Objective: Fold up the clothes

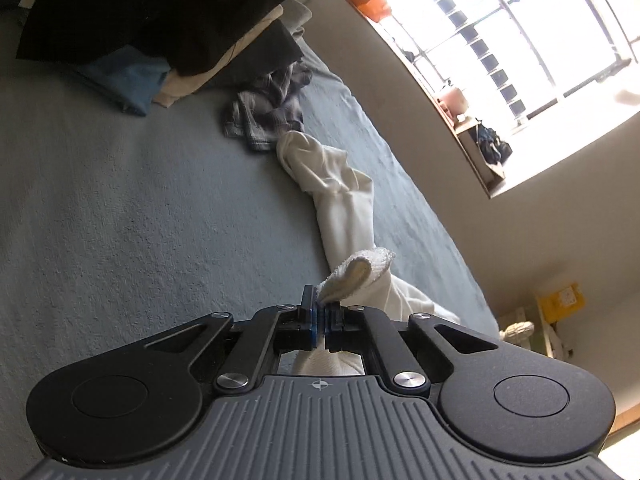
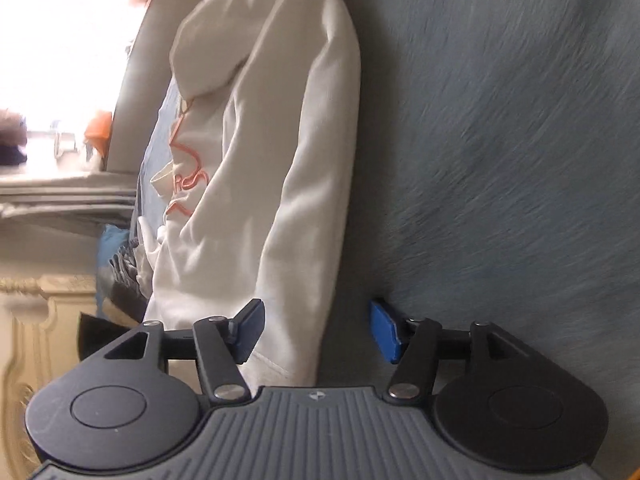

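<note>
A long white garment (image 1: 344, 196) lies stretched and twisted across the grey-blue bed cover (image 1: 120, 200). My left gripper (image 1: 320, 300) is shut on its near end, and a ribbed cuff (image 1: 360, 268) sticks up out of the pinched jaws. In the right wrist view the same white garment (image 2: 260, 140) shows an orange print (image 2: 188, 176) along its left side. My right gripper (image 2: 316, 328) is open over the garment's near edge. Its left pad (image 2: 250, 330) is over the cloth and its blue right pad (image 2: 384, 330) is over the bed cover (image 2: 500, 160); neither presses on the fabric.
A stack of folded clothes (image 1: 160, 20) in black, beige and blue sits at the far end of the bed. A crumpled grey plaid garment (image 1: 268, 108) lies just past the white one. A wall with a bright window (image 1: 520, 40) runs along the bed's right side. Cream furniture (image 2: 40, 320) stands beyond the bed's edge.
</note>
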The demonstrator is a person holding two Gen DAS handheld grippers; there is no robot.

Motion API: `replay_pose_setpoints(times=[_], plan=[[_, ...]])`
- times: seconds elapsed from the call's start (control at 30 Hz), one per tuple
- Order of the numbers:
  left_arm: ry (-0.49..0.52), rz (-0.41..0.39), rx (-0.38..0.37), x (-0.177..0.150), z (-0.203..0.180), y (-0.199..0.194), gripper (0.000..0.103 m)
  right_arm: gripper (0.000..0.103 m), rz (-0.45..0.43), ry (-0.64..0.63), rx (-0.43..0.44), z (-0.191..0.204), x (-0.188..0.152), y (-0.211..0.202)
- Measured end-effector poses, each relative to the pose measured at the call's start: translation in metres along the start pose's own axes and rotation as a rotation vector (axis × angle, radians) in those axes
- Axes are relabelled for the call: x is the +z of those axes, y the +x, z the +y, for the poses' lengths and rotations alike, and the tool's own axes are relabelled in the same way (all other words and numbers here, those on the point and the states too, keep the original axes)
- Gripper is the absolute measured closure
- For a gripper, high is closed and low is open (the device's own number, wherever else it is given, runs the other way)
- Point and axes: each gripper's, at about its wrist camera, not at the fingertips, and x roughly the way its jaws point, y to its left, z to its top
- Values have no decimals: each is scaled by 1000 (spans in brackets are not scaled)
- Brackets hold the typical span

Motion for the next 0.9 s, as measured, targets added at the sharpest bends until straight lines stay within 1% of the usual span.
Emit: replay_pose_setpoints(times=[0.07, 0.17, 0.23, 0.27, 0.3, 0.33, 0.37, 0.4, 0.5, 0.57, 0.6, 0.63, 0.73, 0.8, 0.87, 0.9], plan=[[24, 5, 17, -3, -2, 0, 102, 40, 11, 45, 41, 0, -5, 12], [20, 14, 42, -11, 4, -1, 102, 40, 40, 56, 84, 7, -21, 25], [4, 20, 58, -15, 9, -4, 102, 47, 64, 30, 80, 11, -36, 34], [8, 20, 66, -17, 9, -8, 102, 62, 71, 7, 63, 14, -42, 36], [18, 18, 72, -20, 9, -11, 102, 83, 68, -30, 35, 17, -46, 35], [31, 16, 74, -21, 8, -15, 102, 87, 64, -66, 9, 21, -50, 34], [45, 15, 68, -23, 7, -20, 102, 90, 48, -87, 3, 23, -52, 28], [58, 15, 57, -24, 6, -25, 102, 90, 30, -100, 17, 25, -54, 18], [96, 20, 29, -33, 3, -47, 102, 91, -26, -218, 45, 39, -61, -29], [106, 39, 20, -43, 6, -62, 102, 91, -23, -273, 56, 43, -61, -63], [102, 58, 17, -50, 8, -69, 102, 91, -22, -301, 59, 44, -61, -81], [98, 80, 14, -58, 12, -75, 102, 91, -19, -326, 43, 44, -65, -97], [91, 177, 21, -88, 19, -83, 102, 91, -15, -378, -27, 33, -70, -133], [113, 263, 38, -112, 20, -77, 102, 91, -6, -362, -85, 18, -72, -144], [153, 385, 50, -132, 18, -64, 102, 91, 1, -325, -169, 2, -71, -141], [164, 429, 56, -137, 18, -59, 101, 89, 9, -303, -211, -2, -69, -137]])
